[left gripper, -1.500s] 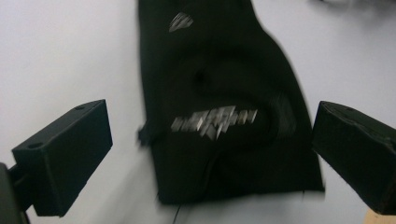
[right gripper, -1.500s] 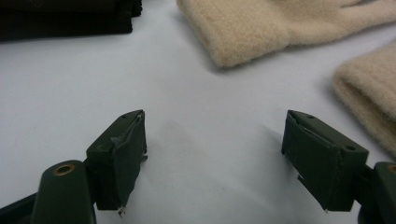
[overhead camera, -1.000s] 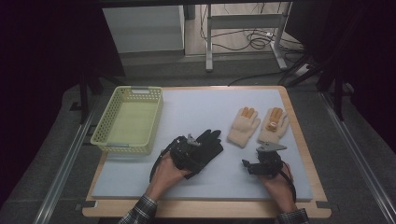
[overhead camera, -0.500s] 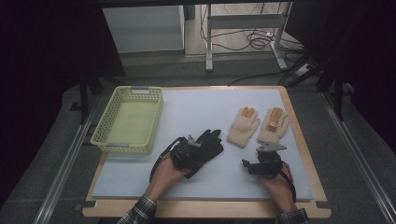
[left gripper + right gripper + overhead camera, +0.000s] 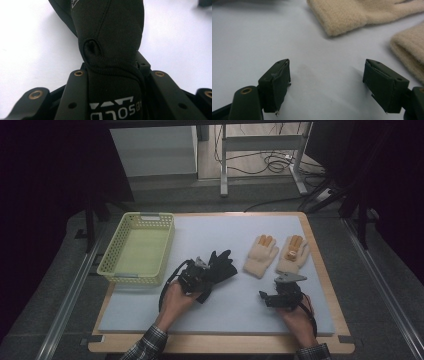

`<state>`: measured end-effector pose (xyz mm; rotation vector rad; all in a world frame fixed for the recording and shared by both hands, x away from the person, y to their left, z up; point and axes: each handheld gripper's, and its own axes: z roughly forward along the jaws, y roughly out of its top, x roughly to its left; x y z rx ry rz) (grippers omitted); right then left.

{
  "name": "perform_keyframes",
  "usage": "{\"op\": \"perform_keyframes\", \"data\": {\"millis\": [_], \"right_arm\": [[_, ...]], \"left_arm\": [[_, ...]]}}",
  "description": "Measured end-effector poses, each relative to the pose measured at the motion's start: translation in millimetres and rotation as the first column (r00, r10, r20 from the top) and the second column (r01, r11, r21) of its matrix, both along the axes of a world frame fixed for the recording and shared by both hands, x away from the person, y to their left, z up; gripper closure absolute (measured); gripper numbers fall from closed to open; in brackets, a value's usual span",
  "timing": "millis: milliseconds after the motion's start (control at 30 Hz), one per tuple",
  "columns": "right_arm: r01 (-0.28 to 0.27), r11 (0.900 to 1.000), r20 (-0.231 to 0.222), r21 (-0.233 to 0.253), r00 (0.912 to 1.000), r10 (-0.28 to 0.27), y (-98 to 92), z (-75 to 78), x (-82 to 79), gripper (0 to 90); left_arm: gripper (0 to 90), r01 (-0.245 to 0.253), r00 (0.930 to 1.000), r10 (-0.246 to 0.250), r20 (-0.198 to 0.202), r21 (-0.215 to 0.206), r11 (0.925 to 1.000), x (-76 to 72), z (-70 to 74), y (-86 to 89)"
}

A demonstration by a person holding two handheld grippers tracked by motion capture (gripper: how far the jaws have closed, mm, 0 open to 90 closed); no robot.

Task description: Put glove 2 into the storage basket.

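The left gripper (image 5: 209, 274) is clamping the black glove (image 5: 220, 267) mid-table beside an empty basket (image 5: 112, 262), the right gripper (image 5: 265, 297) is idling wide apart, so sorting is seemingly barely beginning, both beige gloves (image 5: 261, 255) waiting.
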<state>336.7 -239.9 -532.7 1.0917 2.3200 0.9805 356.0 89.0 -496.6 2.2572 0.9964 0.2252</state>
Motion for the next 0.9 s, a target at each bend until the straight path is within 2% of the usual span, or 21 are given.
{"op": "perform_keyframes", "data": {"millis": [167, 433, 667, 900], "right_arm": [[0.001, 1.0, -0.001, 0.001, 1.0, -0.001, 0.1, 0.1, -0.2, 21.6], [0.0, 1.0, 0.0, 0.001, 1.0, 0.0, 0.0, 0.0, -0.1, 21.6], [-0.002, 1.0, 0.002, 0.0, 1.0, 0.002, -0.2, -0.1, 0.1, 21.6], [0.0, 1.0, 0.0, 0.001, 1.0, 0.0, -0.1, 0.0, 0.0, 21.6]], "left_arm": [[64.7, -0.034, 0.999, 0.034, 0.029, -0.011, 0.9994, 6.9, 21.7, 10.5], [64.1, -0.098, 0.9937, 0.098, 0.054, 0.001, 0.9952, 22.9, 45.6, 30.8], [63.8, -0.177, 0.9818, 0.176, 0.072, 0.009, 0.9842, 38.5, 65.3, 60.3], [63.6, -0.26, 0.9616, 0.259, 0.091, 0.0, 0.9656, 50.9, 78.5, 94.2]]}}
